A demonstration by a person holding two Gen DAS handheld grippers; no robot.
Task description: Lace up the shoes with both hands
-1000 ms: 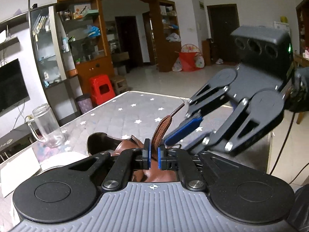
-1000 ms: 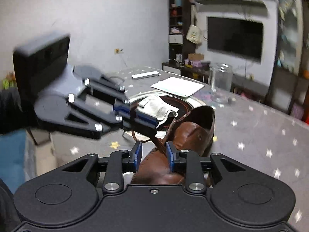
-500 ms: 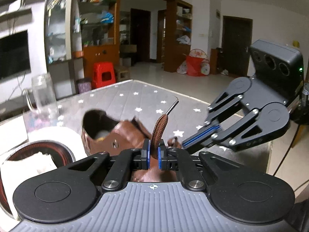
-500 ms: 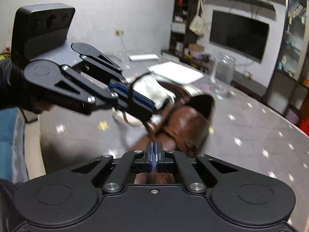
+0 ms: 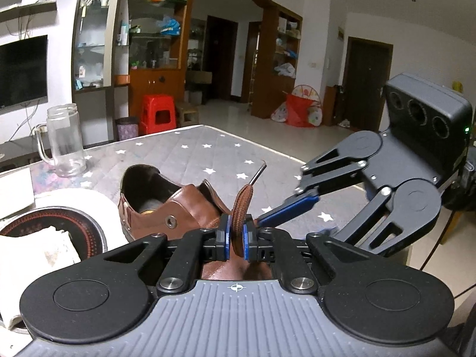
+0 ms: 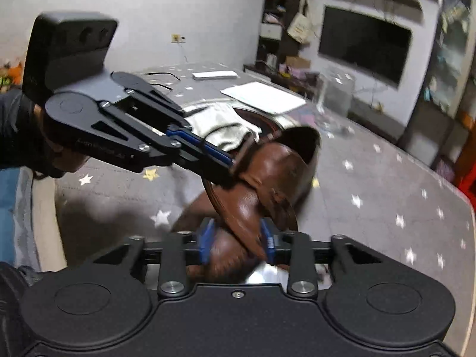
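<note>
A brown leather shoe (image 5: 178, 208) lies on the star-patterned table cover (image 5: 208, 154), its opening toward the glass mug. My left gripper (image 5: 236, 235) is shut on a flat brown lace (image 5: 242, 199) whose dark tip sticks up beyond the pads. In the right wrist view the left gripper (image 6: 230, 163) holds the lace (image 6: 212, 196) beside the shoe (image 6: 276, 172). My right gripper (image 6: 236, 238) is open, its blue pads standing either side of the shoe's front leather, blurred by motion. From the left wrist view the right gripper (image 5: 294, 220) comes in from the right, close to the lace.
A glass mug (image 5: 64, 139) stands at the far left. A round black cooktop (image 5: 53, 217) with a white cloth (image 5: 35, 250) sits left of the shoe. White paper (image 6: 263, 96) and a remote (image 6: 214, 74) lie further back. The table edge runs along the right.
My right gripper was shut half a second ago and has now opened, low around the shoe's front. The left gripper has kept hold of the lace while the shoe shifted.
</note>
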